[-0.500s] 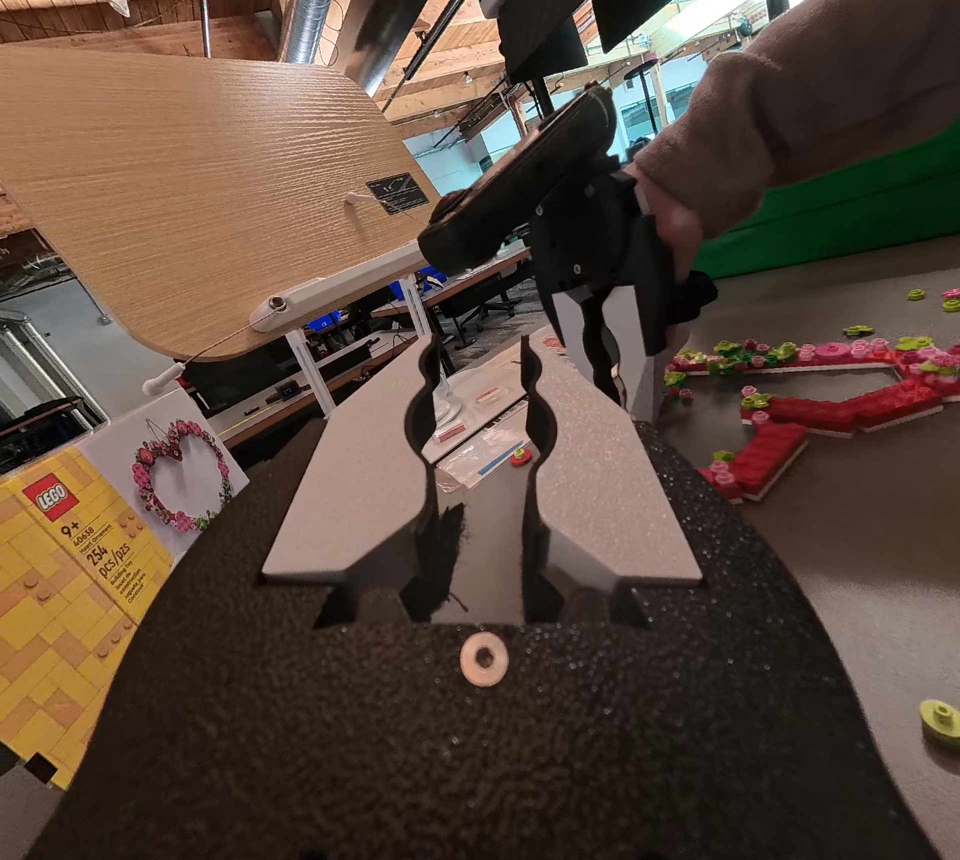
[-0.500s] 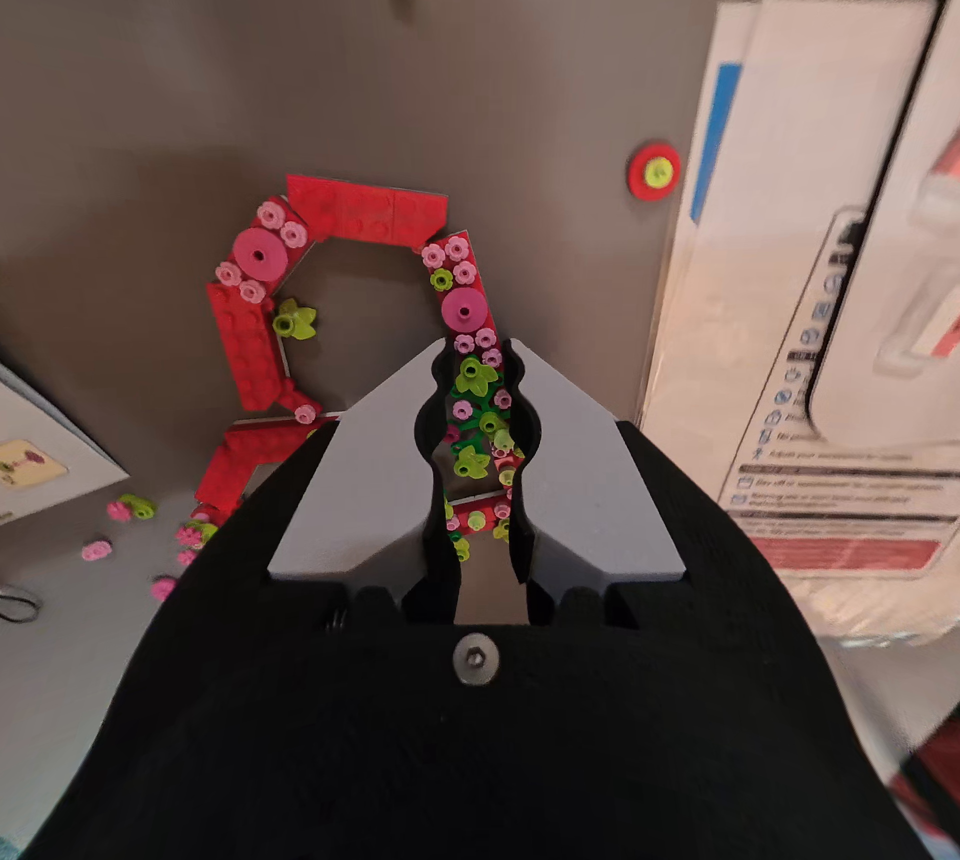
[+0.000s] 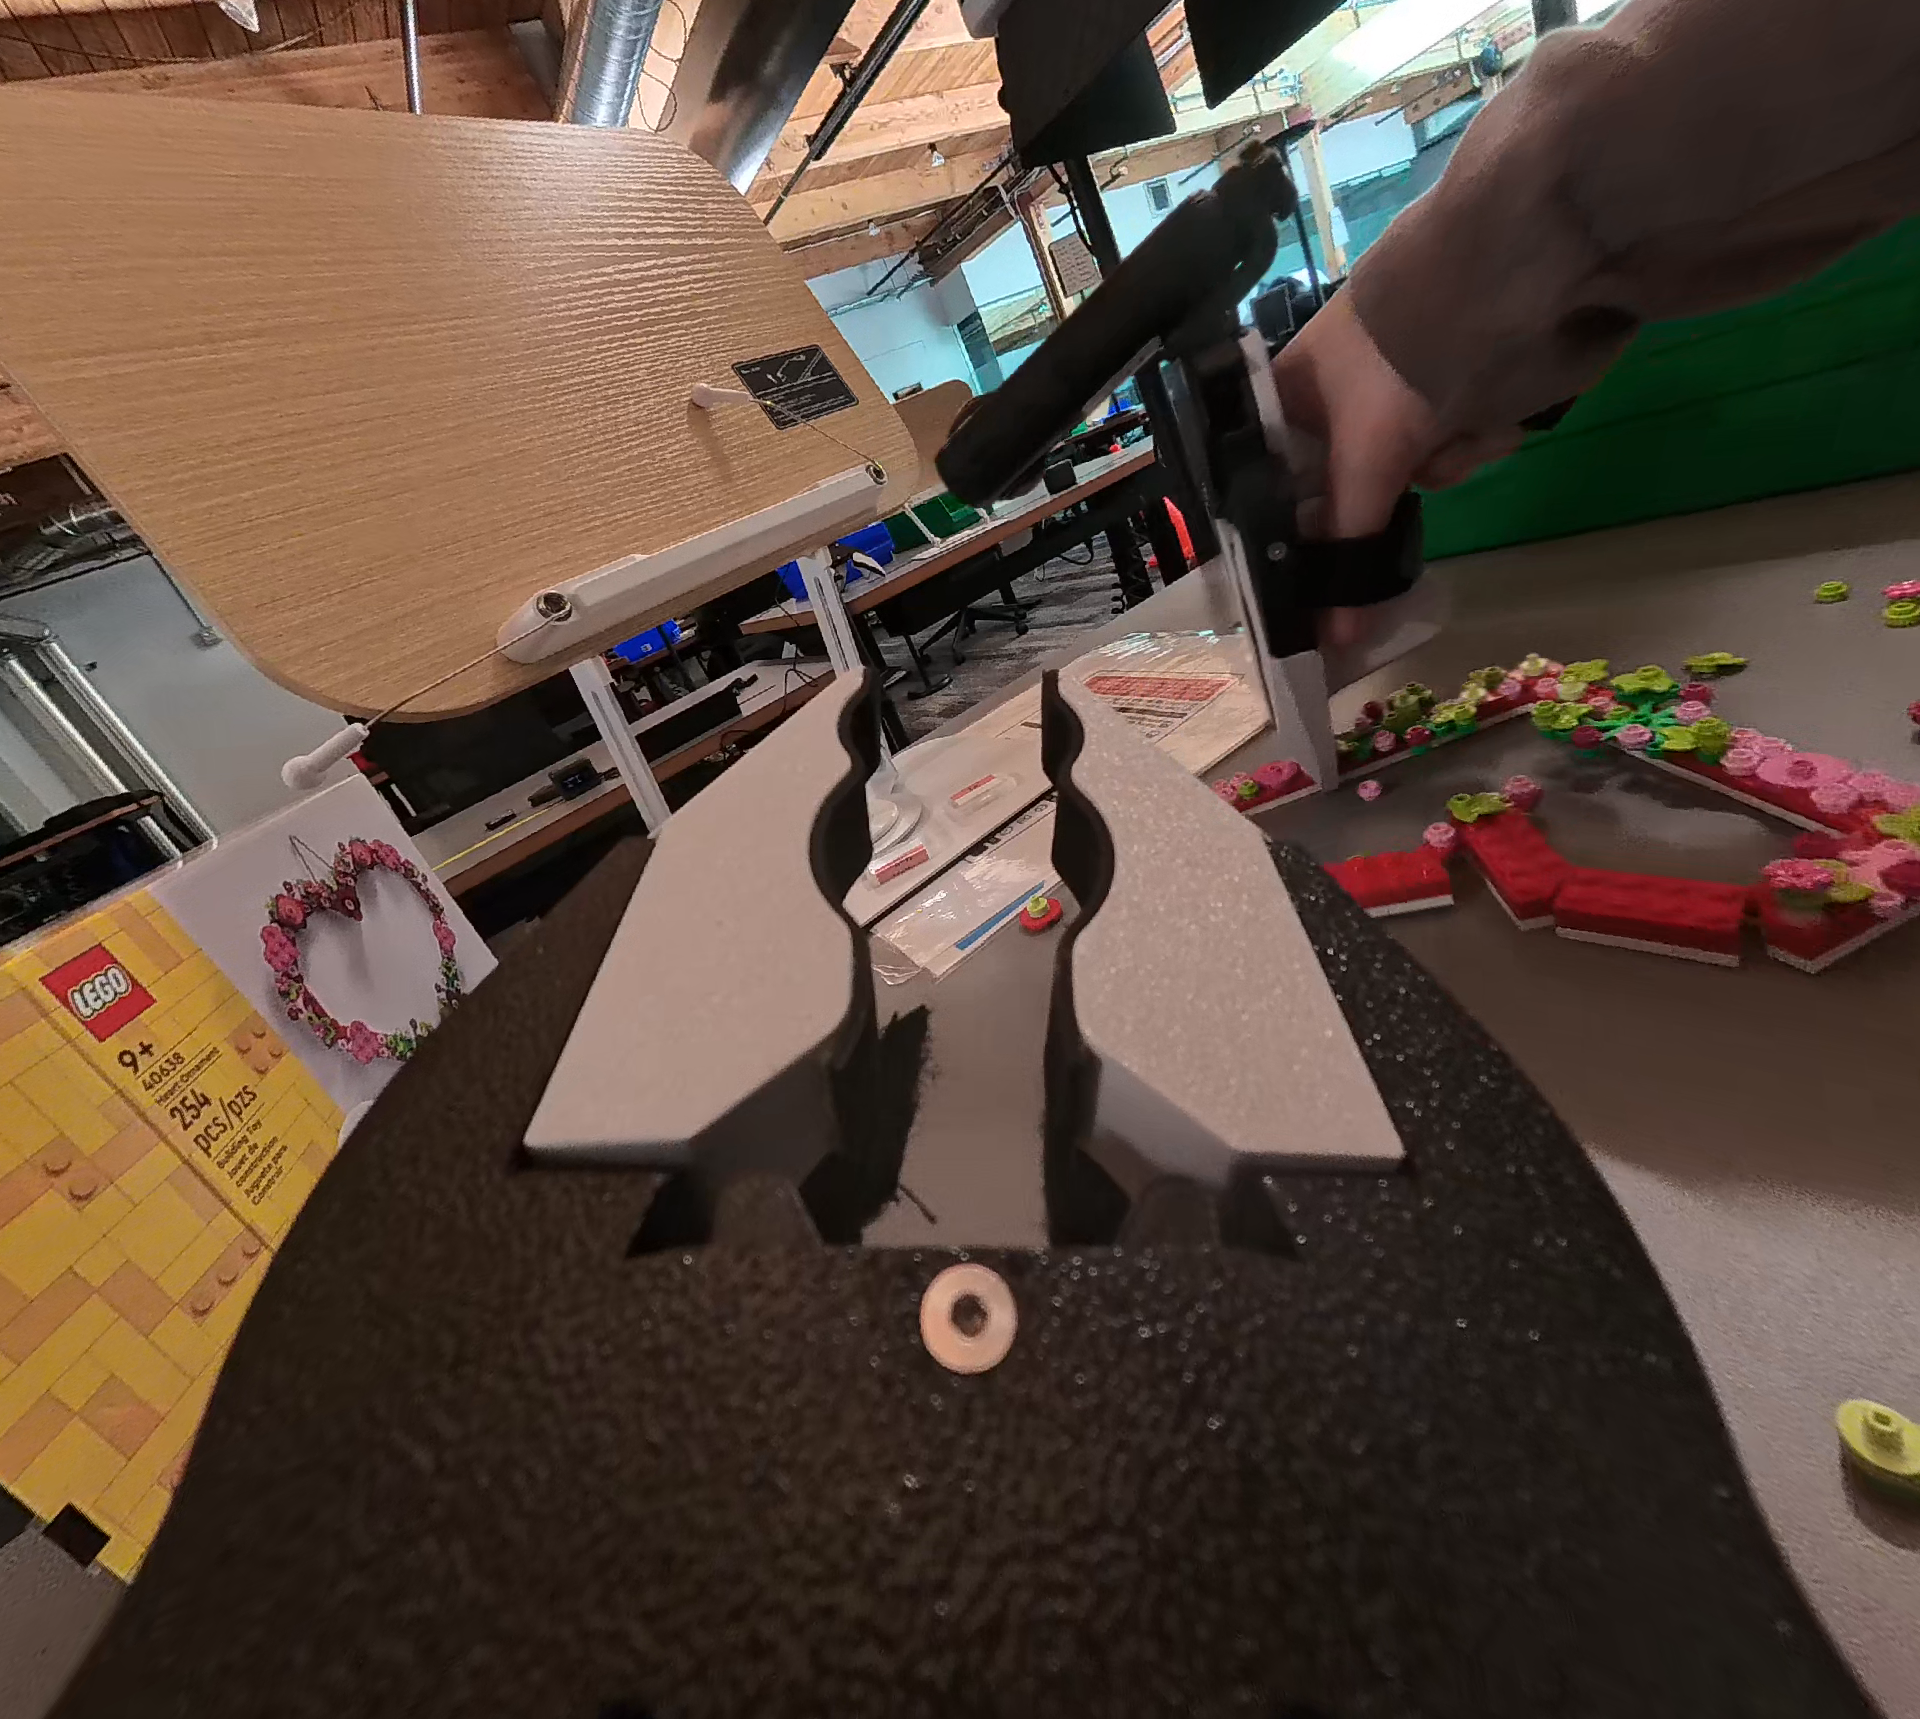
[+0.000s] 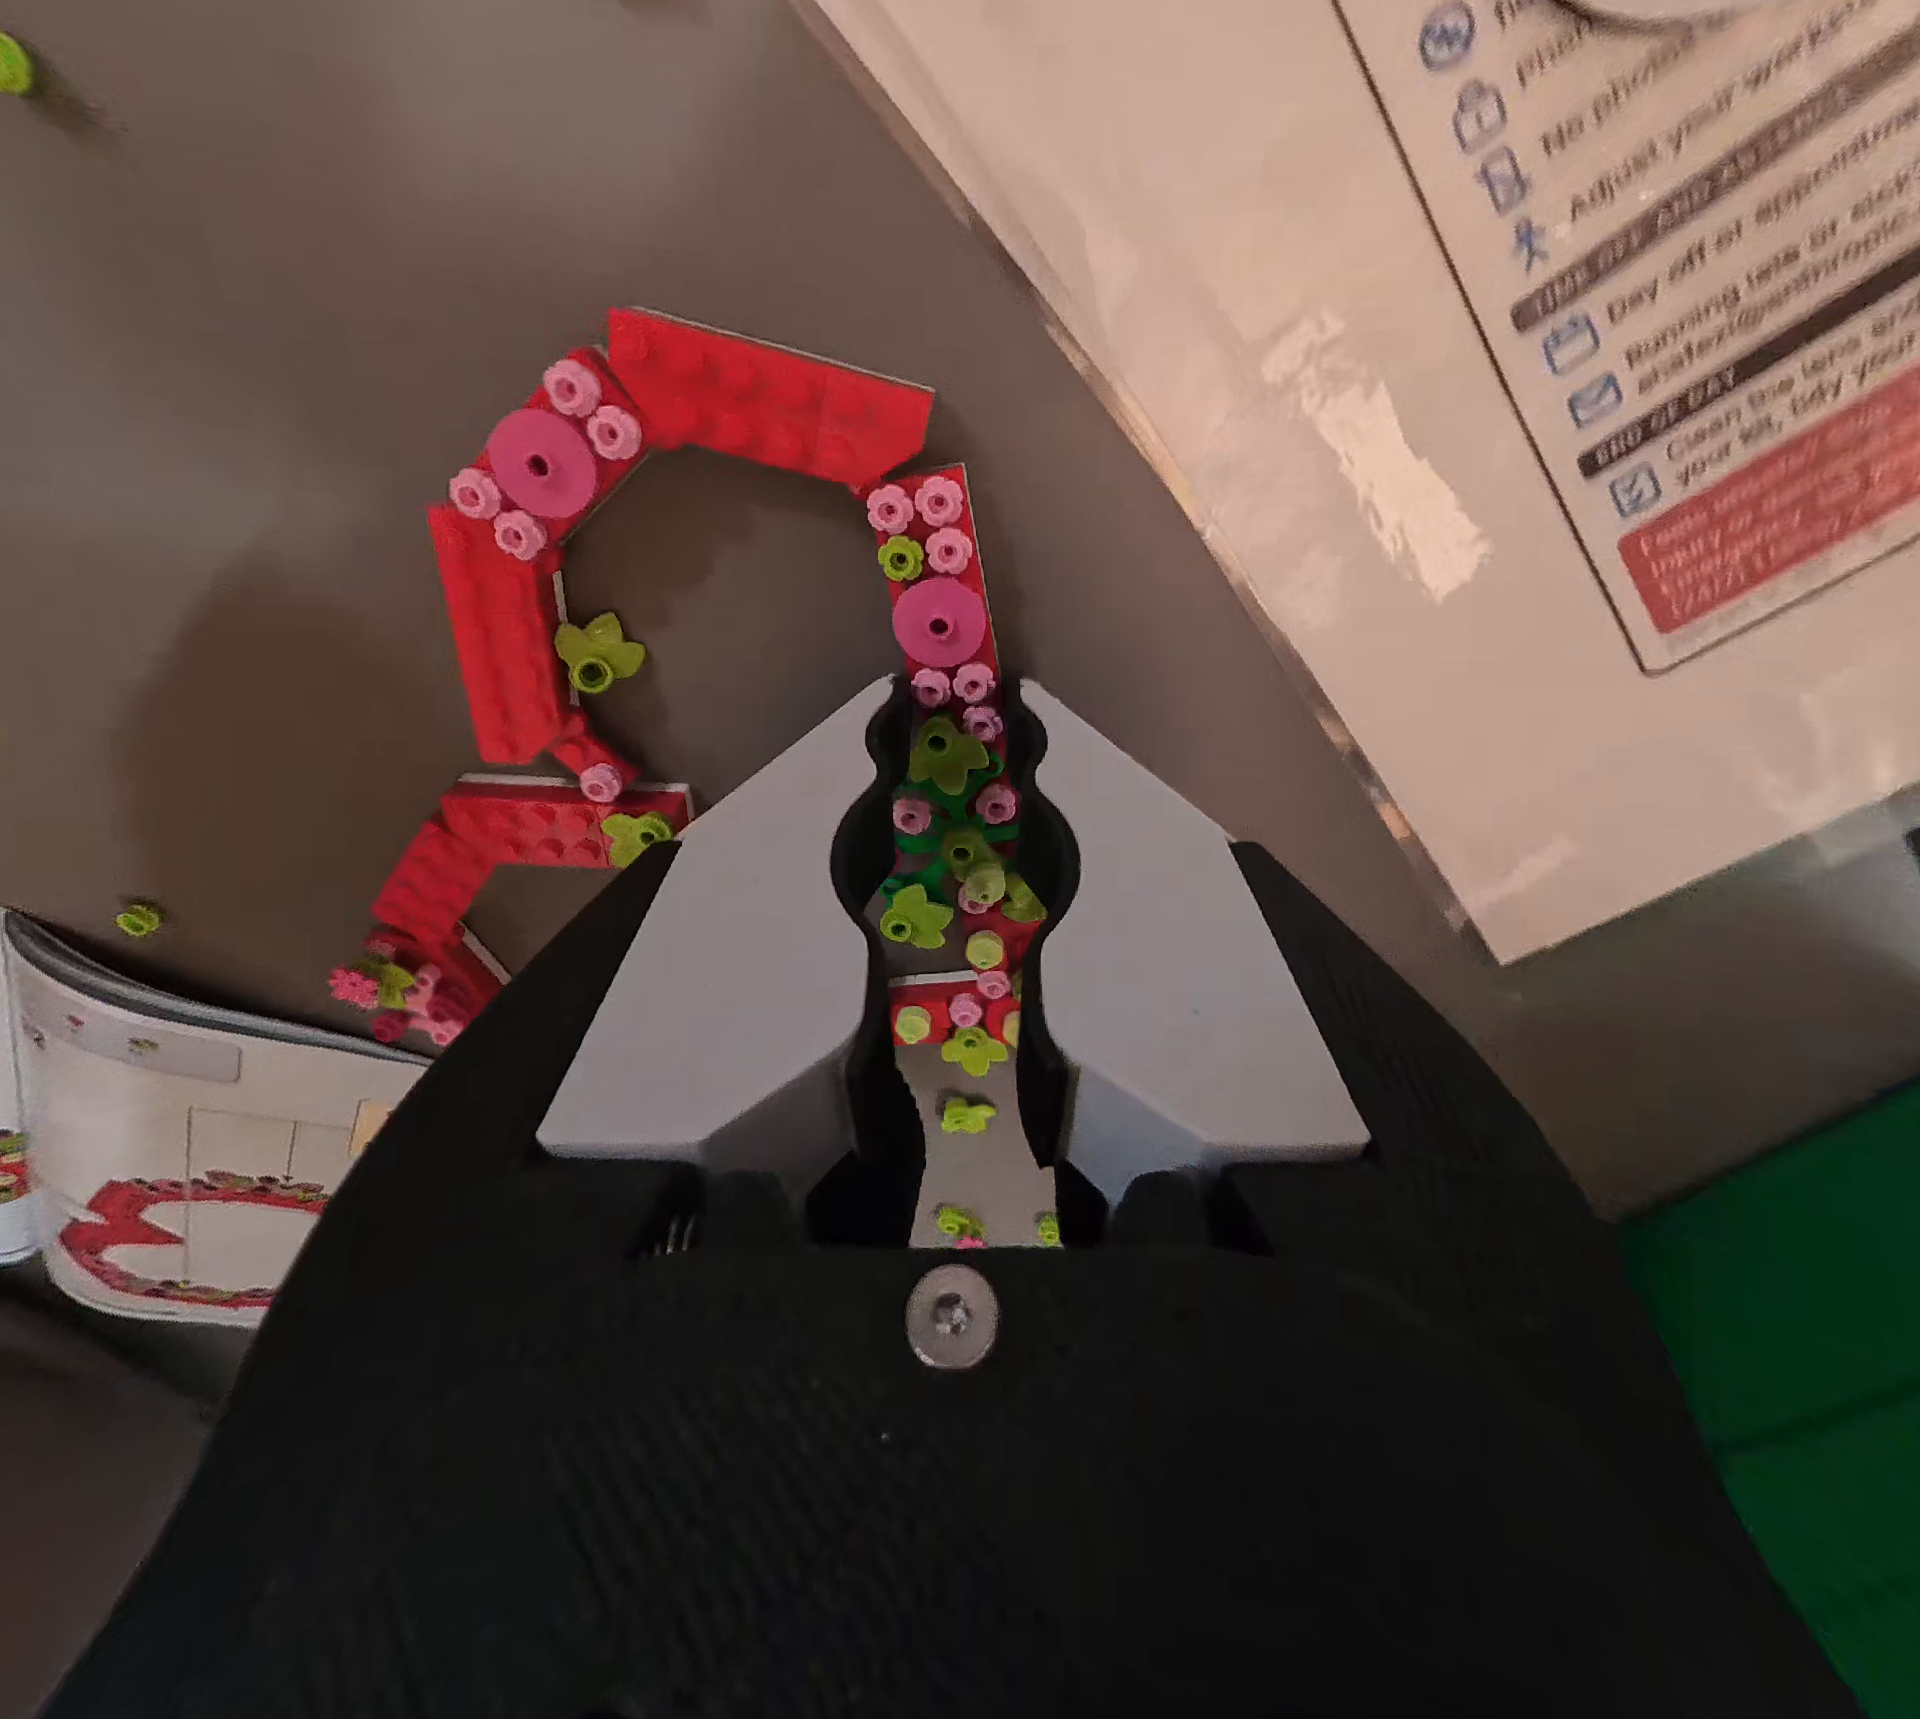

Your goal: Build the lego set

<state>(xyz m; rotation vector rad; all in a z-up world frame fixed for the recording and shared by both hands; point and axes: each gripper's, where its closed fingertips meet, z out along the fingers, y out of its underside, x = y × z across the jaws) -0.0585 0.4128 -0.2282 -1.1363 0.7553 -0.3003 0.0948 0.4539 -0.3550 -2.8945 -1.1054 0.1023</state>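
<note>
Left gripper (image 3: 956,796) held above the table (image 3: 1662,1098), fingers spread, nothing between them. Past its tips: plastic-sleeved sheet (image 3: 966,900) with a red-and-lime round piece (image 3: 1039,914) lying on it. To its left, yellow lego box (image 3: 156,1098) standing upright. To its right, flat on the table, red heart frame (image 3: 1621,906) with pink flowers and lime leaves along the far side. Lone lime stud (image 3: 1875,1441) near the right edge, close to the gripper body.

Right gripper (image 4: 958,703) pointing down over the frame (image 4: 727,402), fingers partly spread, straddling the flower-covered strip (image 4: 956,838); contact with the strip cannot be told. Nothing pinched. Large pink disc (image 4: 937,625) just beyond the tips. Left of the gripper body, open instruction booklet (image 4: 156,1150). To its right, white printed sheet (image 4: 1351,319). Right-hand sleeve (image 3: 1621,142) and right gripper also in left wrist view, tips down at the frame's far end.
</note>
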